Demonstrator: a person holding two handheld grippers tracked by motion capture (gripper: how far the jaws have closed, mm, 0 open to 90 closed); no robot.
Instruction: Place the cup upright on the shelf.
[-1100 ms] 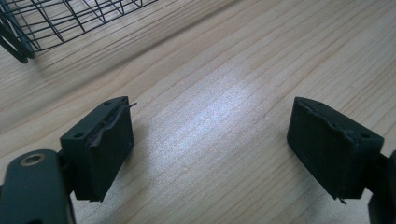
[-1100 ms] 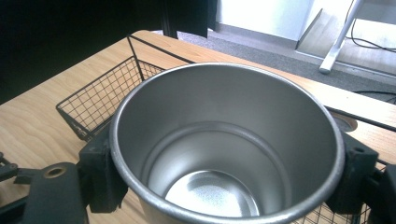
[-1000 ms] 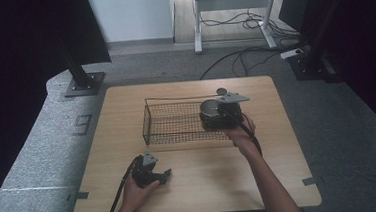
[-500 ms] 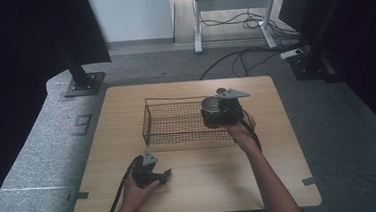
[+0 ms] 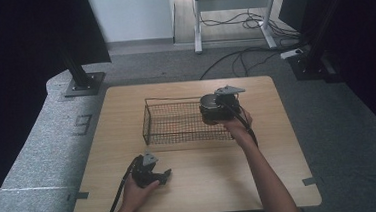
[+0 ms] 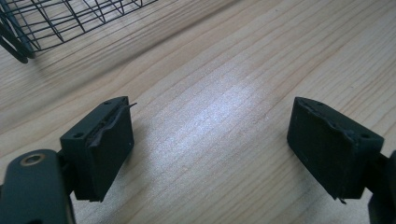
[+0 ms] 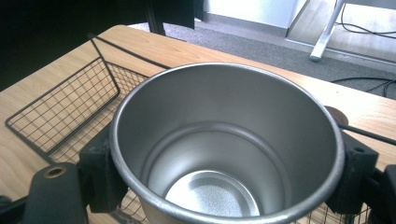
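The steel cup (image 7: 227,144) stood upright and empty, mouth up, clamped between the two black jaws of the right gripper (image 7: 227,177), one jaw pressed against each side of its wall. In the high view the cup (image 5: 209,108) hung over the right end of the wire basket (image 5: 177,123), with the right gripper (image 5: 216,109) at that same end and the person's right hand (image 5: 237,125) just outside the basket's right front corner. Whether the cup touched the basket's mesh floor could not be told. The basket sat on the wooden table (image 5: 279,144), toward its far half. Well in front of the basket's left end, the left gripper (image 5: 151,171) rested low over the table, its jaws spread wide apart with only bare wood (image 6: 210,121) between them; a corner of the basket (image 6: 56,18) showed just beyond.
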